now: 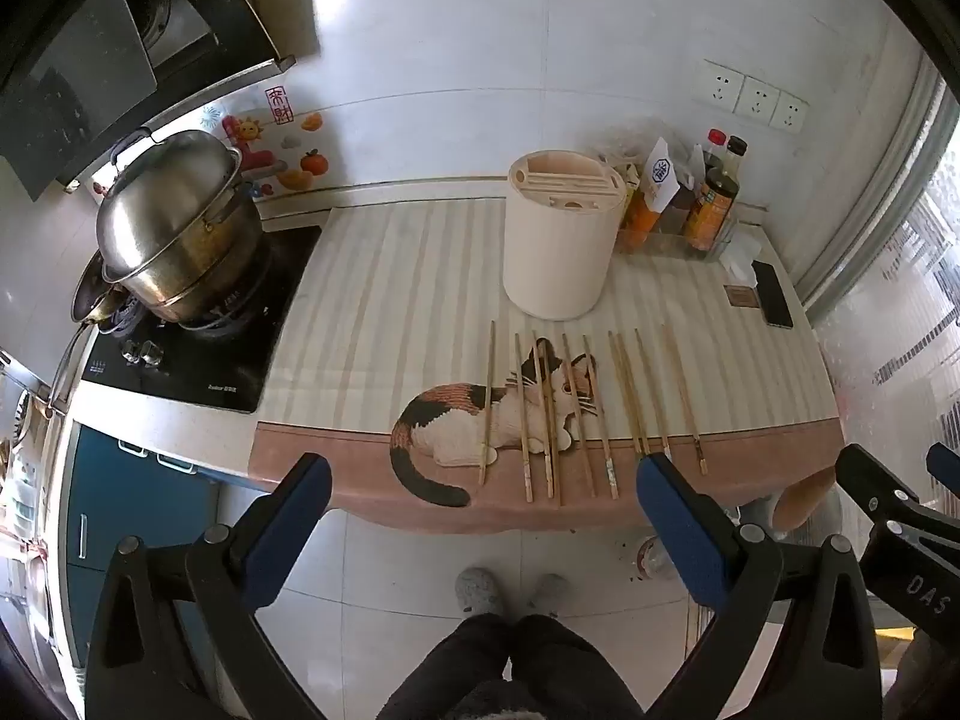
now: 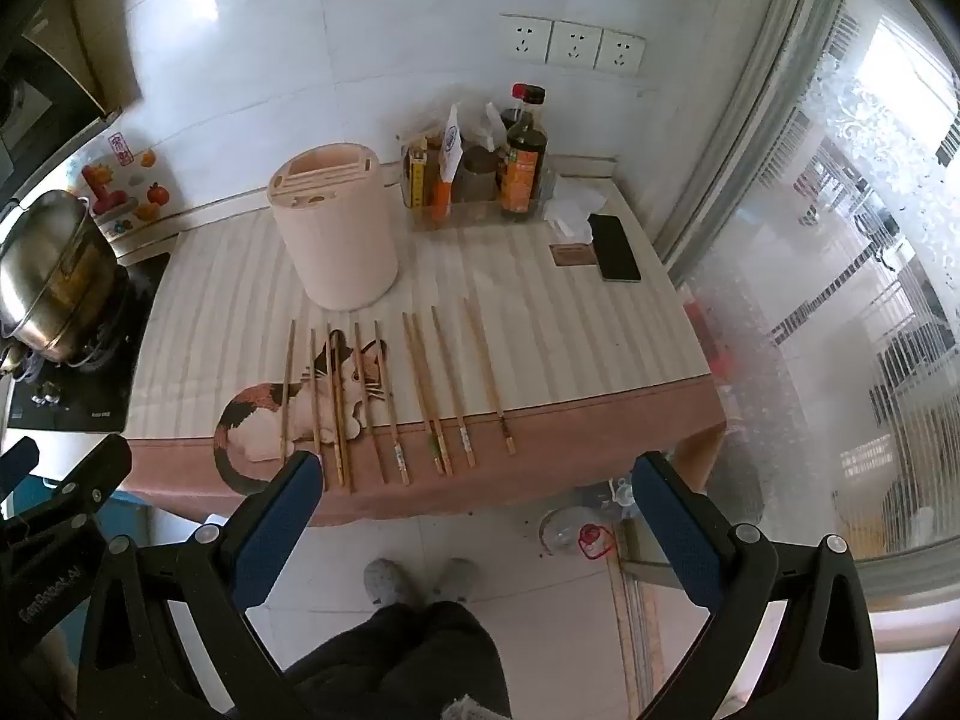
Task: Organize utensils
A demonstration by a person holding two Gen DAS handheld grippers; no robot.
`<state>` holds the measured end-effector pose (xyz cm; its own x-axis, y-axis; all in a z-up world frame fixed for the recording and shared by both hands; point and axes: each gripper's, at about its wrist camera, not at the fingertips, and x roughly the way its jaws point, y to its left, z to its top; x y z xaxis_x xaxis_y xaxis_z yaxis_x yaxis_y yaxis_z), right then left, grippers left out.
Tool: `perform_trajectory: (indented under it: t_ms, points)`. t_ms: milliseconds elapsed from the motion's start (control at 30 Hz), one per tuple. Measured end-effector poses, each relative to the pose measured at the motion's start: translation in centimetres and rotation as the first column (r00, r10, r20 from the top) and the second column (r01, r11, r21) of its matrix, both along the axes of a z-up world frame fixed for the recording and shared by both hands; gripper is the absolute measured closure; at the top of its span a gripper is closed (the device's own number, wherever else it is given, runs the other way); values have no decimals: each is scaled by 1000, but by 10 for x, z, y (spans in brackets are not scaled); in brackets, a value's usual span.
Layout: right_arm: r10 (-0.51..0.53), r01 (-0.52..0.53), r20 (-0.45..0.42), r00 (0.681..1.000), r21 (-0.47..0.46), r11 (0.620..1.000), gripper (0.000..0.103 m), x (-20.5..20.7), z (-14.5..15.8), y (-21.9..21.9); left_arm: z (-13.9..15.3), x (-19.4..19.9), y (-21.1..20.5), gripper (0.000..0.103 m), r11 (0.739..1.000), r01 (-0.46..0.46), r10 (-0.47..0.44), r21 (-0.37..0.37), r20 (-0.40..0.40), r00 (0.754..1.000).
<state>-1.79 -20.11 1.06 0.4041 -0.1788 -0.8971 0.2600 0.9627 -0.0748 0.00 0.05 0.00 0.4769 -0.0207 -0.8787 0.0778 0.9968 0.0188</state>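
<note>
Several wooden chopsticks [image 1: 579, 414] [image 2: 390, 396] lie side by side, pointing away from me, on the cat-print mat [image 1: 384, 300] [image 2: 540, 336] near the counter's front edge. Behind them stands a cream utensil holder [image 1: 561, 240] [image 2: 336, 228] with slots in its top. My left gripper [image 1: 486, 474] hangs open in front of the counter edge, above the floor, nothing between its blue pads. My right gripper [image 2: 477, 471] is open too, level with the chopsticks' near ends, and holds nothing. Each gripper shows at the edge of the other's view.
A steel pot [image 1: 180, 222] [image 2: 54, 276] sits on the gas hob at the left. Sauce bottles [image 1: 711, 204] [image 2: 522, 168], a phone [image 1: 774, 294] [image 2: 615, 249] and tissues stand at the back right. A person's legs and slippers [image 1: 480, 591] are below. Glass door at right.
</note>
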Motion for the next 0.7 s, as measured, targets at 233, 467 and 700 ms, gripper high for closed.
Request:
perform_trajectory:
  t_ms: [233,467,700]
  points:
    - [4,-4,9,1000,11,1000,0,-3,2,2,0,1,1,0,1000,2,-2,4,-1,1000]
    - [-3,3,21,1000,-6,1000,0,-5,5,5,4,-10,1,0,1000,7,-7,3,2,1000]
    - [-2,2,22,1000,-3,1000,0,-4,8,1,1,-16,-7,0,1000,6,-6,6,8,1000]
